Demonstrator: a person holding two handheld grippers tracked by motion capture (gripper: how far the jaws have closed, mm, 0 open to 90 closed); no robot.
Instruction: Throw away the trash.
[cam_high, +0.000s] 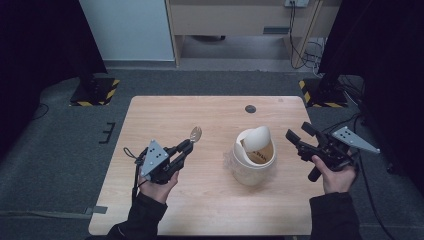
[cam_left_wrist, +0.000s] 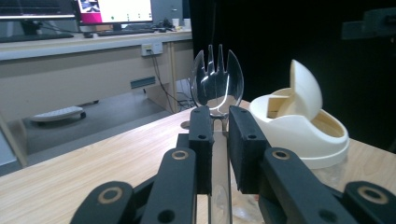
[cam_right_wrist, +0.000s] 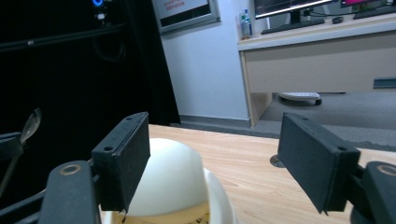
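A light wooden counter (cam_high: 210, 210) seen from above, with a person's two dark-sleeved forearms reaching in from the near edge, each hand holding a pair of black tongs. The left tongs (cam_high: 186, 146) sit over the left half of the counter and are clenched on the handle of a clear plastic spork (cam_high: 195, 133), which sticks out past the tips and points away and toward the centre. In the left gripper view the spork's (cam_left_wrist: 216, 84) bowl and short tines stand upright just above the two pads, which press the handle from either side. Near the middle of the counter, a little to the right, stands a small cream-coloured bin (cam_high: 253, 161) with a swing lid (cam_high: 259, 138) tilted up on edge, leaving the top partly open. The right tongs (cam_high: 297, 134) are held just to the right of the bin, apart from it, with the jaws spread wide and gripping nothing. In the right gripper view the bin's rounded lid (cam_right_wrist: 173, 177) shows between those spread jaws, close below them. A small dark round hole (cam_high: 250, 108) marks the far side of the counter.
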